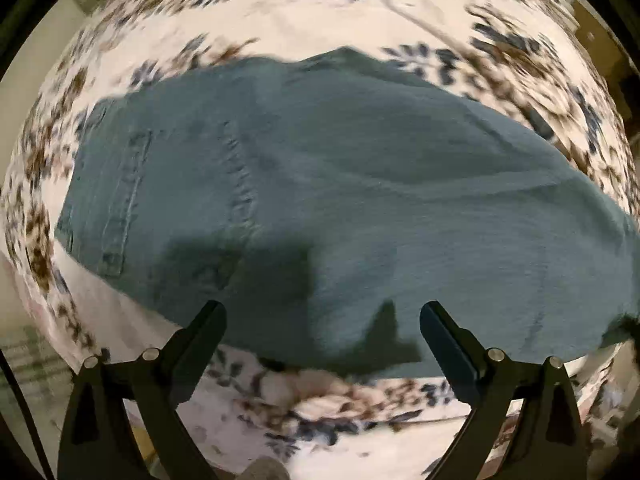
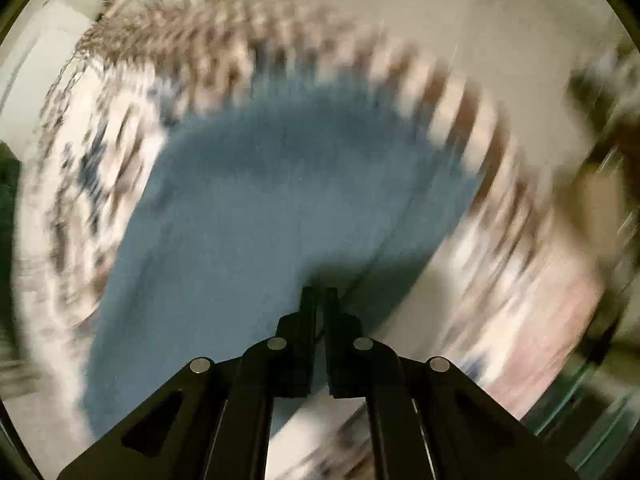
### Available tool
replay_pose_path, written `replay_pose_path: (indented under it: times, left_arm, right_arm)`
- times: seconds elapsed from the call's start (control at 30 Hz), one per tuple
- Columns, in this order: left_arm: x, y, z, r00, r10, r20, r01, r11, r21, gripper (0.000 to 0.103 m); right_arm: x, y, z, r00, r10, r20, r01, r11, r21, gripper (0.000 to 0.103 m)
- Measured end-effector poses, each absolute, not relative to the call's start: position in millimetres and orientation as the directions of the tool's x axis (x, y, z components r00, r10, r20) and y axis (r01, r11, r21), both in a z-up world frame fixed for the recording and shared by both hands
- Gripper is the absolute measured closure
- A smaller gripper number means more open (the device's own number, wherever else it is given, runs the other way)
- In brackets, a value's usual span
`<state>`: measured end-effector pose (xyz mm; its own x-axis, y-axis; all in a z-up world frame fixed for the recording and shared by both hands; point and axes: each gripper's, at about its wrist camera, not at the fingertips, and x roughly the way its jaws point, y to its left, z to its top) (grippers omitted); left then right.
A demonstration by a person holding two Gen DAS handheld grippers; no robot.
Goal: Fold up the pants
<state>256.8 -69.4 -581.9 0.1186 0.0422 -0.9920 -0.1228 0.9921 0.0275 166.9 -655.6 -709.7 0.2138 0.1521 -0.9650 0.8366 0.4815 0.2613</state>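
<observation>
Left hand-held gripper [image 1: 323,322] hangs wide open above the blue pants [image 1: 320,200], lying spread on the floral cover [image 1: 280,20]; right hand-held gripper [image 2: 319,294] is pinched closed, empty, over the pants, its view badly blurred, edges indistinct.

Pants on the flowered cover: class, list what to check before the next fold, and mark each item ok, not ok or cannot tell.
1. Pants lie on the flowered cover: ok.
2. Left tool open, nothing between its fingers: ok.
3. Right tool shut: ok.
4. Right tool gripping cloth: cannot tell, blurred.
5. Pants smooth: not ok, creases show.
6. Back pocket facing up: ok.
</observation>
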Motion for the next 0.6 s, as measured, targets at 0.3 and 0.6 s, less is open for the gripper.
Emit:
replay_pose_path:
  times: [0.3,0.6]
  left_arm:
    - [241,49,-603,0.054,-0.051,-0.997,-0.392,0.917,-0.068,0.004]
    - [232,112,-650,-0.001,-0.185,-0.983,-0.550,0.821,-0.154,0.004]
  right_arm:
    - [158,-534,-729,0.334,0.477,-0.813,0.752,0.384,0.535,0.069]
    - [165,-490,-743,0.232,0.436,-0.870,0.820,0.393,0.415,0.069]
